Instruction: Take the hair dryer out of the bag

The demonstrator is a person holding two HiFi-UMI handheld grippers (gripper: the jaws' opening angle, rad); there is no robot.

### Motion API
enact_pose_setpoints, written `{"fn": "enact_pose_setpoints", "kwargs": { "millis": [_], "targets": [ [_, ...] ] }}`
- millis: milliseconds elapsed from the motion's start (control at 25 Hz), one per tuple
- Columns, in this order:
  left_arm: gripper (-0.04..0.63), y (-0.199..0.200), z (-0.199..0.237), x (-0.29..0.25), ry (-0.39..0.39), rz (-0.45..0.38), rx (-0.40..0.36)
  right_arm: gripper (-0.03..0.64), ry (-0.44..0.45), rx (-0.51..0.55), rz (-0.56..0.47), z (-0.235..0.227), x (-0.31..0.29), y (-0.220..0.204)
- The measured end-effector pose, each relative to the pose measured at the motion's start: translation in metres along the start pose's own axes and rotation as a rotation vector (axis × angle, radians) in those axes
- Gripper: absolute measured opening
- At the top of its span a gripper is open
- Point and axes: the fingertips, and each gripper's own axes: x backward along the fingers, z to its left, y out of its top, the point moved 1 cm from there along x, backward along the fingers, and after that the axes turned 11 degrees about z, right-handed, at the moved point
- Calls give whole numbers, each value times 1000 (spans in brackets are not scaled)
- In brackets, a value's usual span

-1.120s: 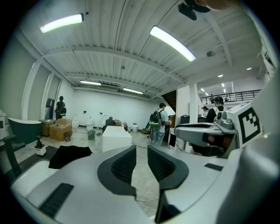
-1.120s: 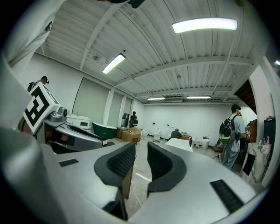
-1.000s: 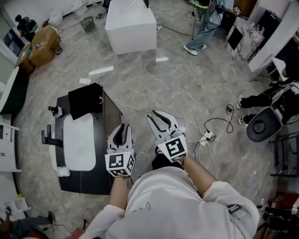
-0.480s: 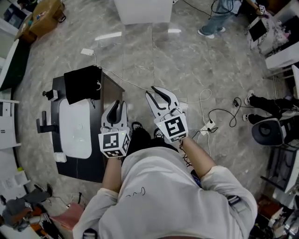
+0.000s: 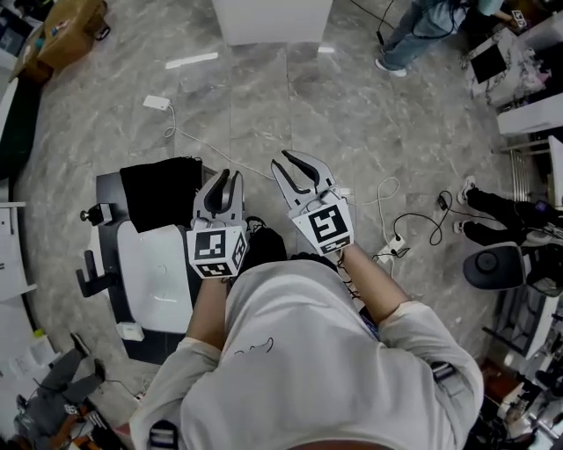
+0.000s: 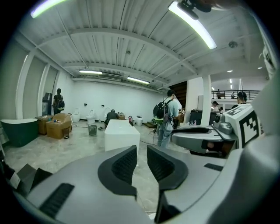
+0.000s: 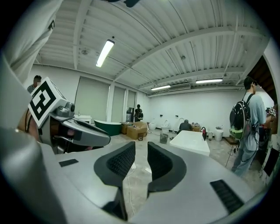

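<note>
A black bag (image 5: pixel 160 192) lies on the far end of a low black table (image 5: pixel 107 188) at the left of the head view. No hair dryer shows in any view. My left gripper (image 5: pixel 222 186) hovers just right of the bag, apart from it. Its jaws stand a narrow gap apart, nothing between them (image 6: pixel 142 162). My right gripper (image 5: pixel 288 169) hangs over the bare floor further right, its jaws (image 7: pixel 141 159) likewise slightly open and empty. Both point out across the room, a little below level.
A white oval pad (image 5: pixel 157 268) covers most of the table. A white block (image 5: pixel 273 18) stands ahead on the marble floor. Cables and a power strip (image 5: pixel 392 246) trail at the right, near an office chair (image 5: pixel 493 268). A person with a backpack (image 6: pixel 166 116) stands beyond.
Both grippers have travelled with the person across the floor. The table and bag now lie closer beside the left gripper. Neither gripper's jaw gap has visibly changed.
</note>
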Motion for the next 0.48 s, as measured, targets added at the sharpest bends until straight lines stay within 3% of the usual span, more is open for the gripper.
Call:
{"fn": "enact_pose_setpoints", "kwargs": {
  "millis": [200, 480],
  "targets": [
    [86, 32, 56, -41, -23, -3, -23, 75, -3, -8, 12, -14, -69, 29],
    [84, 31, 96, -78, 48, 64, 59, 75, 149, 61, 68, -32, -144, 45]
  ]
}}
